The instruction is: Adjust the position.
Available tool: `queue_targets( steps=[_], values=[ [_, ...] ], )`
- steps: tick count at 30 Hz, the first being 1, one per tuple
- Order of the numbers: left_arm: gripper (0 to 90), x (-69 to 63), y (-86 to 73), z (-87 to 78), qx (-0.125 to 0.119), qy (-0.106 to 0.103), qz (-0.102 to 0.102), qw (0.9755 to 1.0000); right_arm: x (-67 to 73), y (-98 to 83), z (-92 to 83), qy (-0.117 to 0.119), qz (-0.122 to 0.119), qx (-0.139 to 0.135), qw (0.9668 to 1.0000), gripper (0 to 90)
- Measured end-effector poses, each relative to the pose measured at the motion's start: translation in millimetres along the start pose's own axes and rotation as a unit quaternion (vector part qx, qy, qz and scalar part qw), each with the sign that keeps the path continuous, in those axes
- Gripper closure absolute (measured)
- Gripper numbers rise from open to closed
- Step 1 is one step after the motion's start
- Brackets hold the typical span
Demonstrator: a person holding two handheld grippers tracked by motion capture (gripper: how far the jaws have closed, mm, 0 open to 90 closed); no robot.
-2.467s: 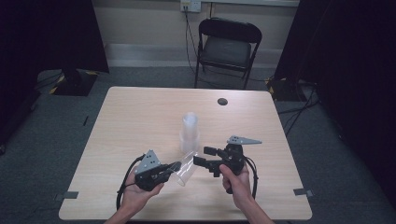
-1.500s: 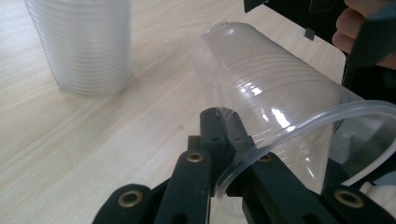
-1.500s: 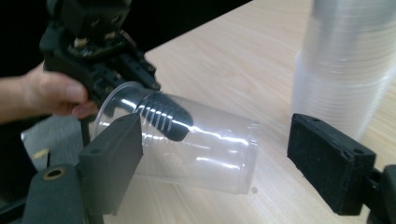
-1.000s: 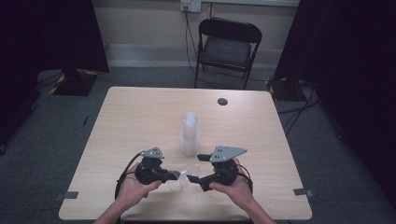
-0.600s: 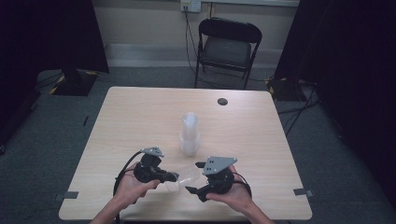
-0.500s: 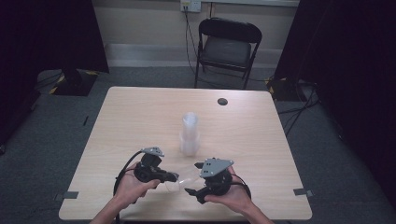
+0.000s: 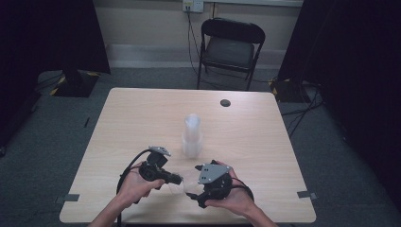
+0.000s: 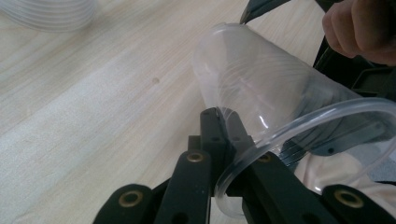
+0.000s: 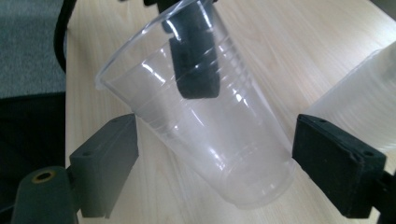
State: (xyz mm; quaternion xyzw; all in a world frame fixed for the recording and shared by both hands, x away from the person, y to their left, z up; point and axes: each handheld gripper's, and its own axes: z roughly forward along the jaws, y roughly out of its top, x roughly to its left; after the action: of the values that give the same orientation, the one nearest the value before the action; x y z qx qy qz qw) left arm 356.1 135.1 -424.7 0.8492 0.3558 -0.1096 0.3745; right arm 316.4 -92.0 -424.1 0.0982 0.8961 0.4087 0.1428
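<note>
A clear plastic cup (image 7: 185, 181) hangs tilted just above the table near the front edge. My left gripper (image 7: 176, 180) is shut on its rim, one finger inside the cup and one outside, as the left gripper view shows at the cup (image 8: 252, 88) and gripper (image 8: 218, 114). My right gripper (image 7: 193, 196) faces it from the right. Its jaws have just been opening and now stand wide on either side of the cup (image 9: 233, 163), with the right gripper (image 9: 217, 135) clear of the cup's walls. The left gripper's finger (image 9: 194, 60) shows inside the cup.
A stack of clear cups (image 7: 192, 136) stands upright at the table's middle, just beyond both hands; it shows as the stack (image 9: 359, 107) and the stack (image 8: 51, 14). A small black disc (image 7: 225, 102) lies at the far edge. A folding chair (image 7: 231, 45) stands behind the table.
Both hands have come back from beside the cup stack toward the front edge with the cup. The right gripper has sunk a little and its jaws have spread away from the cup.
</note>
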Motion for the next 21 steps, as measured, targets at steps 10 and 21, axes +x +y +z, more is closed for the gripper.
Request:
queue_targets(
  steps=[10,21],
  values=[
    [90.0,-4.1,10.9,4.7,0.018,-0.015,0.002,0.9997,0.8,3.6,8.2,-0.006,-0.034,0.017,0.9992,14.0],
    [90.0,-14.4,33.9,17.8,0.049,-0.006,0.001,0.9988,-2.1,2.4,13.5,-0.023,-0.057,0.019,0.9979,15.7]
  ],
)
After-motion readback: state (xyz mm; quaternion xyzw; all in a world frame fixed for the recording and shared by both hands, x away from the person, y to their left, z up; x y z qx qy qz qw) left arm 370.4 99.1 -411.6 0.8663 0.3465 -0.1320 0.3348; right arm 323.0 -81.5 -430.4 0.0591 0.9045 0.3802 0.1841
